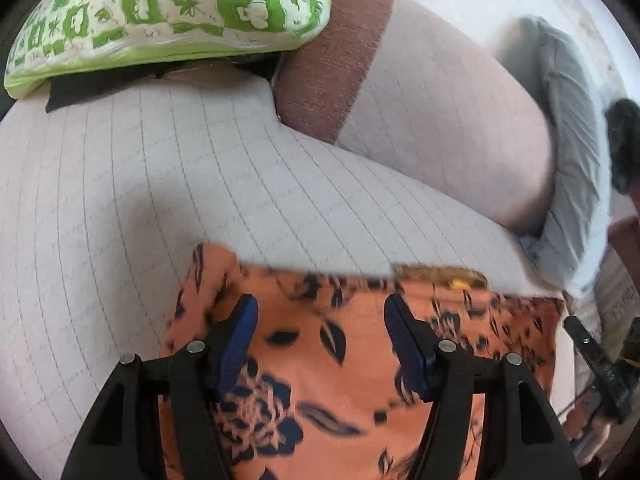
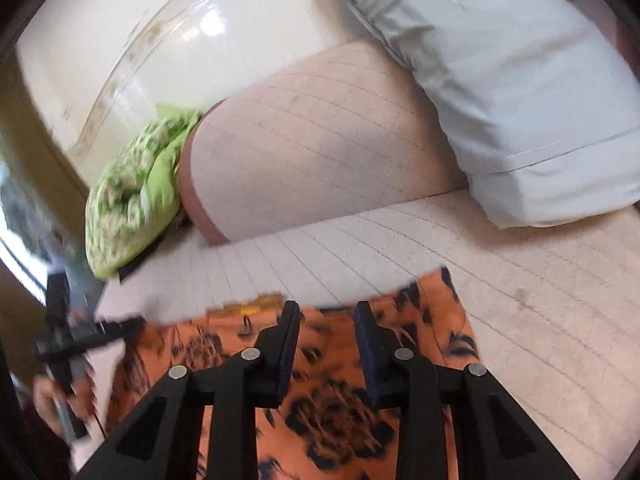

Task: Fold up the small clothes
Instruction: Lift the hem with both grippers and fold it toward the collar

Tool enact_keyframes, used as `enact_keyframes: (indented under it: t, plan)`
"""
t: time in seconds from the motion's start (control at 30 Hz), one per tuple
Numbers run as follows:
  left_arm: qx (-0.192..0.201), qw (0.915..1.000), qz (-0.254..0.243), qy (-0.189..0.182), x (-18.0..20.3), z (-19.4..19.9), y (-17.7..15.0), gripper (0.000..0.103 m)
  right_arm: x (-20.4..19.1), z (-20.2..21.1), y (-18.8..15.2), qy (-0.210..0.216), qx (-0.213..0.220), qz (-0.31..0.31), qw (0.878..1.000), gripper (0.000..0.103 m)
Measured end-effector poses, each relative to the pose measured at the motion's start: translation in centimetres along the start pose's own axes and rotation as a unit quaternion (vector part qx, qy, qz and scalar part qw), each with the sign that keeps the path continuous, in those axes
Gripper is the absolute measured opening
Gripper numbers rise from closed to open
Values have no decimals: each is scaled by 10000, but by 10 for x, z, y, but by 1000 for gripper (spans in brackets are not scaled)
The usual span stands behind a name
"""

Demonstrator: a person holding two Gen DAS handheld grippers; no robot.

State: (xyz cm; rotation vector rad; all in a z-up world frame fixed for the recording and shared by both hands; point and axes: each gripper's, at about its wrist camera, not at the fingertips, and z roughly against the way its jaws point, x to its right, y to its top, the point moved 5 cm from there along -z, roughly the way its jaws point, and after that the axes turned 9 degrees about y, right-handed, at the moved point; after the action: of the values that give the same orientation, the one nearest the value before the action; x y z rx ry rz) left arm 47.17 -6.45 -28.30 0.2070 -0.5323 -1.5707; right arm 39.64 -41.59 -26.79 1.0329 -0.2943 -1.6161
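An orange garment with dark blue flower and leaf print (image 1: 340, 360) lies flat on a pale checked sofa seat (image 1: 140, 200). My left gripper (image 1: 320, 312) hovers over the garment's near half, open and empty. In the right wrist view the same garment (image 2: 332, 400) lies under my right gripper (image 2: 326, 316), which is open with a narrower gap and holds nothing. The right gripper's body shows at the right edge of the left wrist view (image 1: 600, 364). The left gripper's body and the hand holding it show at the left edge of the right wrist view (image 2: 68, 340).
A green and white patterned cushion (image 1: 168, 20) sits at the back left, also in the right wrist view (image 2: 128, 196). The sofa backrest with a brown band (image 1: 336, 60) rises behind the seat. A grey pillow (image 2: 520, 92) leans at the right.
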Motion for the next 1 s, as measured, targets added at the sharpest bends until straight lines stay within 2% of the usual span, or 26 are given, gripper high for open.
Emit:
enact_keyframes:
  t: [0.17, 0.23, 0.27, 0.37, 0.43, 0.5, 0.6, 0.67, 0.73, 0.77, 0.8, 0.83, 0.93, 1.0]
  plan:
    - [-114, 9990, -428, 58, 0, 5, -51, 66, 21, 35, -57, 39, -300, -17, 9995, 31]
    - [-121, 9979, -506, 390, -10, 4, -72, 66, 17, 36, -77, -3, -458, 74, 9989, 31]
    - [7, 9974, -563, 453, -13, 5, -79, 66, 16, 34, -89, -60, -611, 102, 9981, 31]
    - [130, 9919, -922, 864, -5, 10, -90, 66, 31, 18, -120, -358, -1236, -188, 9915, 32]
    - [65, 9912, -929, 943, 2, 22, -95, 66, 35, 23, -126, -261, -999, -297, 9942, 32]
    - [112, 9938, -870, 688, 5, 40, -103, 66, 33, 36, -126, -245, -1020, -500, 9932, 31]
    - [358, 9900, -925, 1005, -14, 63, -113, 66, 28, 56, -126, -151, -796, -478, 9956, 31]
    - [324, 9888, -878, 1160, -32, 60, -120, 66, 29, 62, -128, -144, -751, -495, 9958, 31]
    - [-113, 9866, -715, 1463, -56, 45, -135, 68, 28, 60, -129, -26, -768, -577, 9954, 31]
    - [-320, 9901, -423, 1299, -68, 36, -141, 71, 32, 55, -132, -127, -859, -619, 9943, 31]
    - [-311, 9941, -3, 1043, -77, 37, -141, 72, 36, 43, -135, -232, -1007, -697, 9922, 32]
    - [-333, 9944, 172, 984, -81, 40, -140, 72, 41, 35, -138, -183, -1110, -835, 9901, 32]
    - [-269, 9937, 294, 1050, -81, 55, -140, 71, 45, 43, -135, 26, -977, -1154, 9885, 32]
    - [-178, 9943, 419, 963, -79, 68, -145, 71, 44, 56, -133, 23, -866, -1155, 9895, 32]
